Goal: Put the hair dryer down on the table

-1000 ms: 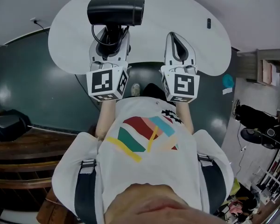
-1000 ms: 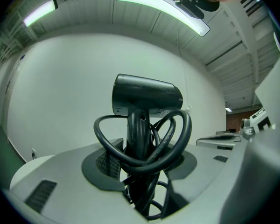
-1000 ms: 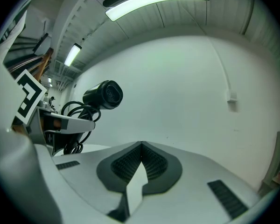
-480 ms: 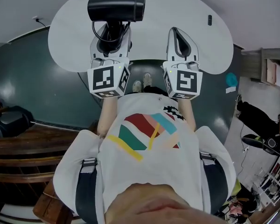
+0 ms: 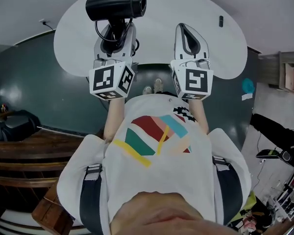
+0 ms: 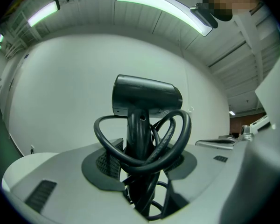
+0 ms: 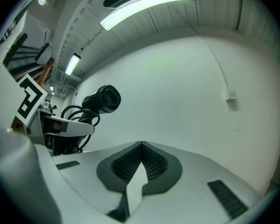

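- The dark green floor [image 5: 39, 82] spreads under everything in the head view.
- The white rounded surface [image 5: 220, 53] lies ahead of the person, with both tools reaching out over its near edge.
- The person's white shirt [image 5: 157, 180] with coloured stripes fills the lower middle of the head view.
- The left tool [image 5: 116, 31] [image 6: 140, 160] points level and is clamped on the handle of the hair dryer, with loops of cord caught between its jaws too.
- The right tool [image 5: 186, 28] [image 7: 141, 153] is beside it, apart from it, also pointing level. Its jaws meet at the tips and nothing is between them.
- The black hair dryer [image 5: 115, 5] [image 6: 147, 97] [image 7: 102, 98] stands upright in the left tool, handle down and barrel on top. It hangs over the far left part of the surface and is not lying on it. The barrel's open end faces the right tool's side.
- The black cord [image 6: 144, 139] is coiled in loose loops around the handle.
- A small dark object [image 5: 220, 21] sits on the far right of the surface, well apart from both tools; what it is cannot be made out.
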